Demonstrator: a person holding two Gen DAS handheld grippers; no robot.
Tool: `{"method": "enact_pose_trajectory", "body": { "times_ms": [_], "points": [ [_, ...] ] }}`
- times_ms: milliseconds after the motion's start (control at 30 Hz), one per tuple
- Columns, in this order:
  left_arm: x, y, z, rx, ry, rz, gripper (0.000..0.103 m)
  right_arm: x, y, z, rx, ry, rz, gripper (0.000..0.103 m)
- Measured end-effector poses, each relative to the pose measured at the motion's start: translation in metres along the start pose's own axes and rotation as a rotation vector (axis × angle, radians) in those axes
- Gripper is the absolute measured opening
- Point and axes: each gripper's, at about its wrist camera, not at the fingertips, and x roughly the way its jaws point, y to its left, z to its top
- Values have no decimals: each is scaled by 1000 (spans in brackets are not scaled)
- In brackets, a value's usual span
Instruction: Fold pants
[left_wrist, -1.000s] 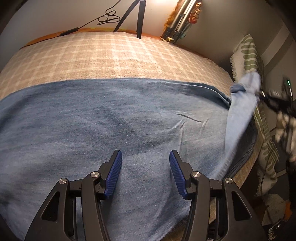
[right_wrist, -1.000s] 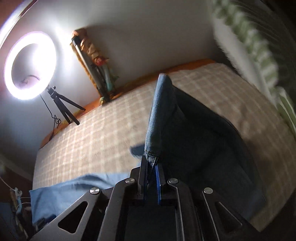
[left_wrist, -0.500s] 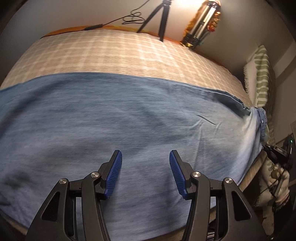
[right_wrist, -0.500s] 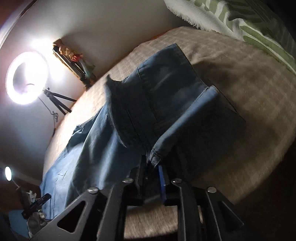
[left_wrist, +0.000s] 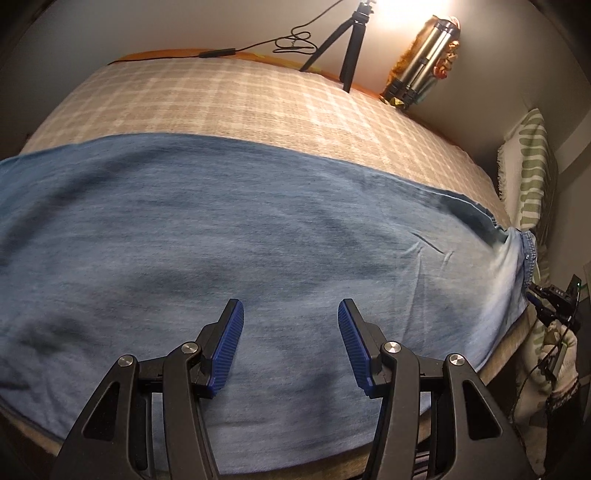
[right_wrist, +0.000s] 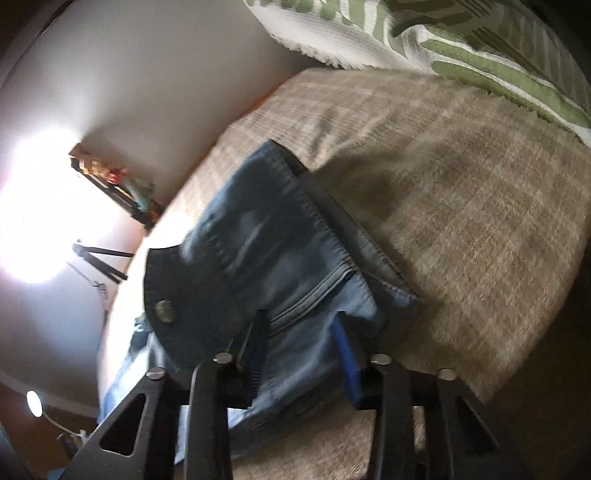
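Observation:
Blue denim pants (left_wrist: 258, 236) lie spread flat across a plaid bed cover, legs to the left and waist to the far right. My left gripper (left_wrist: 290, 314) is open and empty, hovering over the middle of the denim. In the right wrist view the waistband with its metal button (right_wrist: 165, 311) lies on the bed near the front edge. My right gripper (right_wrist: 301, 328) is open, its blue pads apart with the waist denim (right_wrist: 266, 251) lying between and under them.
The plaid bed cover (left_wrist: 229, 99) extends behind the pants. A light tripod (left_wrist: 345, 48) and a bundle of objects (left_wrist: 421, 70) stand at the far wall. A green-and-white pillow (right_wrist: 443, 40) lies at the head of the bed. The bed's front edge is just below both grippers.
My right gripper carried the lifted waist down onto the bed and has opened, releasing the denim. The pants now lie flat. My left gripper stayed open.

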Motion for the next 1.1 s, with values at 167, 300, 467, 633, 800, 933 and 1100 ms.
{"method": "enact_pose_trajectory", "body": {
  "times_ms": [167, 300, 467, 633, 800, 933, 1100],
  "points": [
    [-8, 13, -5, -19, -16, 38, 52, -16, 16, 2, -137, -43, -81, 18],
    [-16, 27, -8, -70, -37, 47, 52, -25, 54, 12, -272, -87, 1, 29],
    [-25, 36, -13, -97, -53, 66, 52, 0, 141, 15, -592, 15, 128, 45],
    [-35, 45, -23, -101, -67, 117, 52, 51, 203, -1, -815, 207, 128, 35],
    [-41, 62, -31, -148, -72, 138, 52, 113, 235, -4, -889, 336, 58, 34],
    [-43, 70, -35, -166, -73, 147, 52, 145, 247, 22, -823, 312, 52, 34],
    [-44, 73, -36, -180, -82, 154, 52, 153, 246, 45, -777, 302, 56, 35]
  ]
}}
